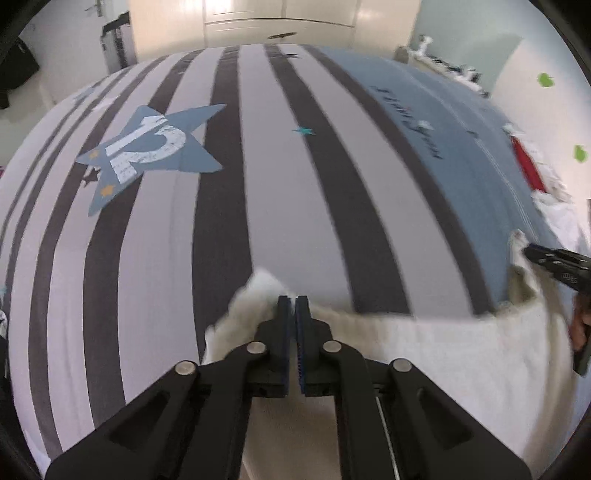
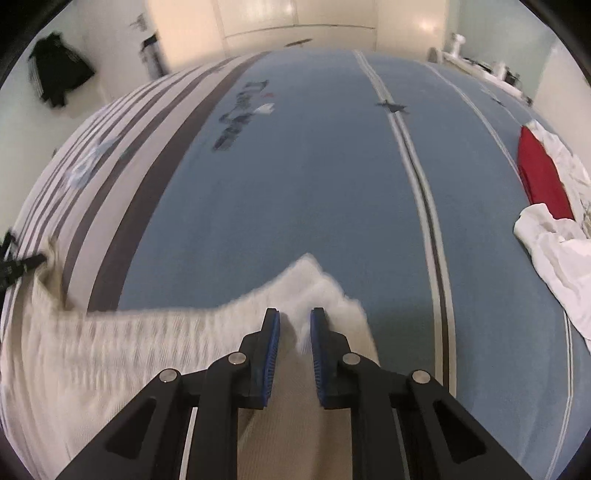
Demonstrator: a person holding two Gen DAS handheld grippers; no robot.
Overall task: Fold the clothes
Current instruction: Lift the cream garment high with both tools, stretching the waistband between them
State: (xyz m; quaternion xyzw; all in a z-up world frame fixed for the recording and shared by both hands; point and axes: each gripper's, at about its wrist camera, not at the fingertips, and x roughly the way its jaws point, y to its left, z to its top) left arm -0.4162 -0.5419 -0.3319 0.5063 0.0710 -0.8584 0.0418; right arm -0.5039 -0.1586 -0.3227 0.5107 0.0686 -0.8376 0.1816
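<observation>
A striped bed [image 1: 258,166] carries a cream garment [image 1: 461,350] and white-and-red clothes [image 2: 554,221].

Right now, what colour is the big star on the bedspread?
Blue star with a white 13; clearest in left wrist view.

You've got a bed [image 1: 280,206] under everything, its cover striped grey and dark on one side and plain blue [image 2: 303,192] on the other. On the stripes there's a blue star patch [image 1: 147,147] with a white number, plus a tiny teal star [image 1: 303,130]. Dark lettering [image 2: 240,114] runs along the blue part, with a small dark star [image 2: 392,107] on a thin double stripe. Behind the bed you see cream wardrobe doors [image 1: 280,18]. A black garment [image 2: 59,79] hangs on the wall. Green stickers [image 1: 546,79] dot the other wall.
</observation>
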